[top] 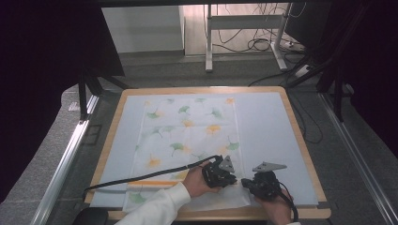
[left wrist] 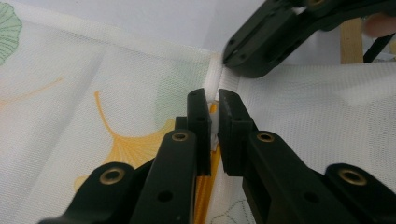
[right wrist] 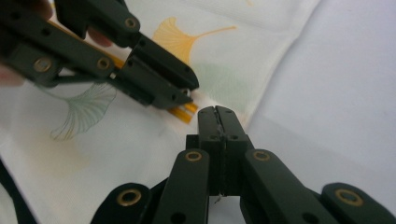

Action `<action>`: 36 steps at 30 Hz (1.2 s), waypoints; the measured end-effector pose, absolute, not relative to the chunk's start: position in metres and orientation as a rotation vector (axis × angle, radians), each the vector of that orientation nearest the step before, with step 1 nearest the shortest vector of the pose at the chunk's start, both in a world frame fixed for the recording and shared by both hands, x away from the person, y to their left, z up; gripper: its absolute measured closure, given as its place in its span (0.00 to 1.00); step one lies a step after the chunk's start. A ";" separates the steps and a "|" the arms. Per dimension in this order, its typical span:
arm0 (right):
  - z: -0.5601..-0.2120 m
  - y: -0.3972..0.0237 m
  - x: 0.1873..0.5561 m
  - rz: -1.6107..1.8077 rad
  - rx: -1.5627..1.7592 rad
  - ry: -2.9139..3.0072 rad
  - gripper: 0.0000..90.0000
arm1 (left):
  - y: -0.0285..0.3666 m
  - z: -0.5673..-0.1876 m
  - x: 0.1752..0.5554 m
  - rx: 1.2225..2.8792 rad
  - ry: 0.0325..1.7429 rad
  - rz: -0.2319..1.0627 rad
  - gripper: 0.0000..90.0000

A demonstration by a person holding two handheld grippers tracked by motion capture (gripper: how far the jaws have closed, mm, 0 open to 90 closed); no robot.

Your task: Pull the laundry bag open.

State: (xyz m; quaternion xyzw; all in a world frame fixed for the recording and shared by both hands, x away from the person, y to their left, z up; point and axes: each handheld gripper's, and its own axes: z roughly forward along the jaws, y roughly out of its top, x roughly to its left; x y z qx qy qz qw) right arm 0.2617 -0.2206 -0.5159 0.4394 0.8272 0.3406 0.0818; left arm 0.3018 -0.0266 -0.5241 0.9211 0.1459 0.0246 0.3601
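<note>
A white mesh cloth [top: 187, 126] printed with green and yellow ginkgo leaves lies spread on the table. Both grippers meet at its near right corner. My left gripper [top: 233, 179] [left wrist: 212, 100] is shut on a raised ridge of the cloth's hem [left wrist: 213, 77], beside an orange strip [left wrist: 210, 172]. My right gripper [top: 243, 182] [right wrist: 215, 112] faces it tip to tip, jaws pressed together on the same hem. In the right gripper view the left gripper [right wrist: 189, 91] sits just beyond my tips, with the orange strip [right wrist: 182, 112] under it. The cloth [right wrist: 219, 56] spreads out behind.
A pale mat [top: 267, 126] covers the wooden table [top: 300, 136]. The left gripper's black cable [top: 141, 177] trails left over the cloth's near edge. Behind the table stand desk legs [top: 209, 42] with loose cables [top: 258, 44] on the floor.
</note>
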 end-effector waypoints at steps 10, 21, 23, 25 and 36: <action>-0.519 -0.219 0.266 1.021 1.328 2.484 0.99 | -0.024 -0.522 0.299 2.403 0.360 0.100 0.94; -0.520 -0.221 0.267 1.043 1.337 2.487 0.99 | -0.010 -0.524 0.302 2.388 0.389 0.066 0.94; -0.520 -0.221 0.267 1.044 1.338 2.486 0.99 | -0.006 -0.524 0.302 2.390 0.391 0.066 0.94; -0.520 -0.221 0.267 1.044 1.338 2.486 0.99 | -0.003 -0.524 0.302 2.392 0.396 0.061 0.94; -0.520 -0.222 0.267 1.044 1.335 2.485 0.99 | 0.013 -0.523 0.300 2.412 0.404 0.084 0.95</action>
